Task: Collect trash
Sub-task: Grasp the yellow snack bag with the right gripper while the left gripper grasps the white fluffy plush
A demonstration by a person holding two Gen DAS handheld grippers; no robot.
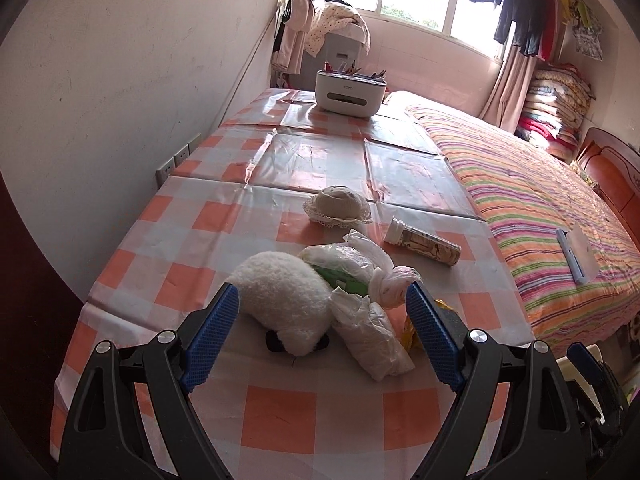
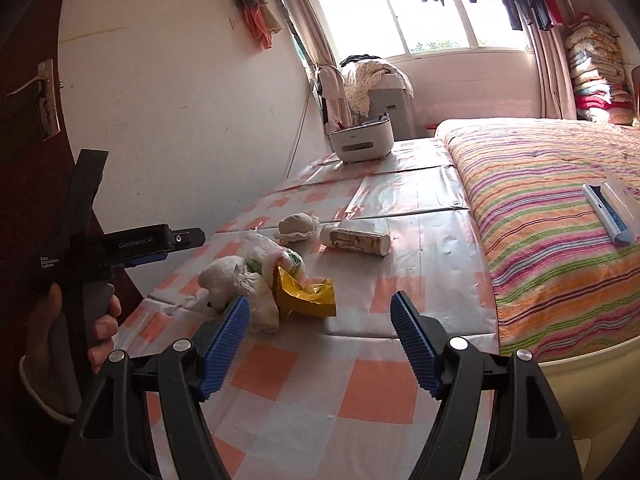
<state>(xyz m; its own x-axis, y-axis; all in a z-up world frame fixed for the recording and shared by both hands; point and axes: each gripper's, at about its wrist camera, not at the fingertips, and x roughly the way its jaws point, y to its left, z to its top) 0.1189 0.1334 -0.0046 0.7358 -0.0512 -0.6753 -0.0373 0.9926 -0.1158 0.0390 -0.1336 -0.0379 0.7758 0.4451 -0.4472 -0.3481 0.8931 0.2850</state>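
Left tongs [image 1: 320, 312] wide open, blue pads apart and gripping nothing, tilted down over the near end of the tabletop [image 1: 280, 412]. Right tongs [image 2: 320, 320] likewise open and empty, angled more shallowly toward the same heap.

Framed between the left pads: a white plush toy [image 1: 280, 300], a crumpled white plastic bag [image 1: 372, 336] just beside it and touching, and a second bag with green packaging [image 1: 344, 268] behind. Near the right tongs' left pad: the same crumpled bags [image 2: 240, 276] and a yellow foil wrapper [image 2: 304, 292], lying against each other.

Farther off, well apart from the pile: a cylindrical tube [image 1: 424, 240] on its side, a small lace-edged cloth bundle [image 1: 338, 204], and a white organiser box [image 1: 350, 92] at the far end.

Probably the approach step, nothing collected yet. Next move likely a descent onto one piece of the pile, pads closing on a bag or the wrapper without catching the plush toy. No bin in view, so destination unknown.

Left hand [image 2: 76, 328] wrapped round its tool's grip, seen at the left edge of the right wrist view.
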